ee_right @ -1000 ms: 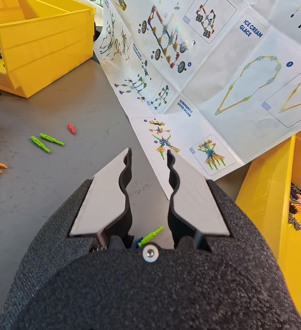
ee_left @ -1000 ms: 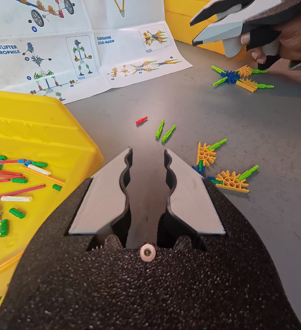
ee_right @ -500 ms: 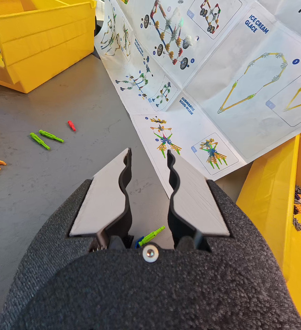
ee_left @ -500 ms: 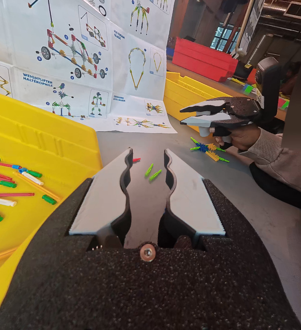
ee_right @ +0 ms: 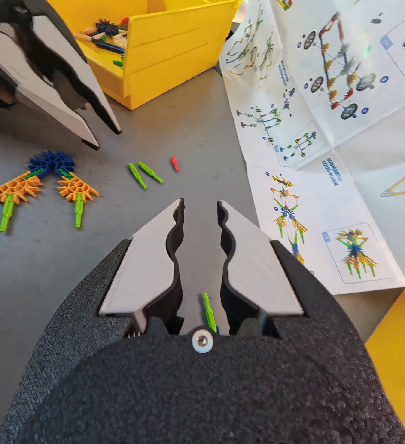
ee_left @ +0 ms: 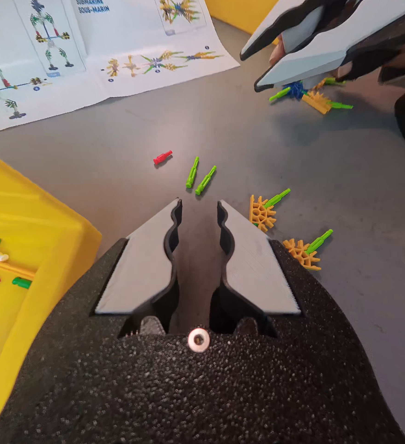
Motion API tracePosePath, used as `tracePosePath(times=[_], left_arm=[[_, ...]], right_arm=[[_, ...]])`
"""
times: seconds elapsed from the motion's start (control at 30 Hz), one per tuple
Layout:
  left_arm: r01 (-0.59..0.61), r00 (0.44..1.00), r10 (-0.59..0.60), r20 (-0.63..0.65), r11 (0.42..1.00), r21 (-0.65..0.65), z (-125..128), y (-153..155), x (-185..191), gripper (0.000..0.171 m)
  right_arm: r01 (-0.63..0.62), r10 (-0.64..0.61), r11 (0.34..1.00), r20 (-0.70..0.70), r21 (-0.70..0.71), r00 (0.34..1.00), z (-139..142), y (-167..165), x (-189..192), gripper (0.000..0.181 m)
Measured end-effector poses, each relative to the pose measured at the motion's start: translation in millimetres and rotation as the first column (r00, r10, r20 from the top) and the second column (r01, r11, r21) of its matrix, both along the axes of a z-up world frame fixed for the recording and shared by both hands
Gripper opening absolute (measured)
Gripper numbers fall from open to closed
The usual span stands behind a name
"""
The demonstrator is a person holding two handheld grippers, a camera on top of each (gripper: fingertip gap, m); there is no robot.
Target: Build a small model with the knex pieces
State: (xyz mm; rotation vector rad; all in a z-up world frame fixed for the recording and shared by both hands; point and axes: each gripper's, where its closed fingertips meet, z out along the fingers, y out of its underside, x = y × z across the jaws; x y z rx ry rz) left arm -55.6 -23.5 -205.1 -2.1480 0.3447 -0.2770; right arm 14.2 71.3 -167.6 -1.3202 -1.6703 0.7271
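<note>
Left claw (ee_left: 199,204), parted & empty, hovers w/ two green rods (ee_left: 200,176) just above its tips mid-frame on grey worktop (ee_left: 340,182); right claw (ee_right: 200,204) likewise parted, empty.

Beside the plain grey tabletop's (ee_left: 124,168) bright yellow plastic bin (ee_left: 40,228) lie two lime-green plastic rods (ee_left: 200,176), a small red plastic peg (ee_left: 162,157) and orange snowflake-patterned connectors (ee_left: 261,213).

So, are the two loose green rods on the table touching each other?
Apart. The right wrist view shows the two green rods lying side by side with a strip of grey table between them; the left wrist view agrees.
</note>
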Motion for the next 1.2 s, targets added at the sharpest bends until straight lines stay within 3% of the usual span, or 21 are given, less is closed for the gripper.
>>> tracePosePath(times=[0.13,0.3,0.4,0.53,0.73,0.87,1.13,1.2], left_arm=[[0.048,0.996,-0.052,-0.079,0.998,-0.052,-13,13,6,0.025],[0.071,0.988,-0.082,-0.131,0.994,-0.087,-21,22,8,0.011],[0.079,0.989,-0.089,-0.114,0.993,-0.088,-21,22,10,0.006],[0.071,0.990,-0.081,-0.119,0.994,-0.086,-21,19,7,0.005],[0.048,0.998,-0.050,-0.040,0.998,-0.050,-8,0,5,0.005],[0.099,0.995,-0.100,-0.022,0.995,-0.028,0,-20,11,0.005],[0.169,0.986,-0.169,0.008,0.986,-0.007,10,-30,26,0.006],[0.185,0.982,-0.185,0.048,0.983,0.008,14,-31,34,0.006]], right_arm=[[-0.177,0.179,0.984,0.102,-0.024,0.979,-17,-46,-3,0.026],[-0.350,0.377,0.925,0.229,-0.151,0.897,-39,-104,7,0.026],[-0.308,0.333,0.942,0.286,-0.130,0.898,-49,-105,3,0.024],[-0.290,0.321,0.947,0.340,-0.141,0.884,-56,-104,4,0.000],[-0.286,0.315,0.949,0.381,-0.131,0.869,-56,-96,18,0.000],[-0.350,0.365,0.930,0.394,-0.111,0.843,-56,-92,32,0.000],[-0.512,0.569,0.822,0.403,-0.249,0.717,-55,-120,68,0.001],[-0.517,0.592,0.805,0.354,-0.289,0.724,-46,-126,68,0.020]])
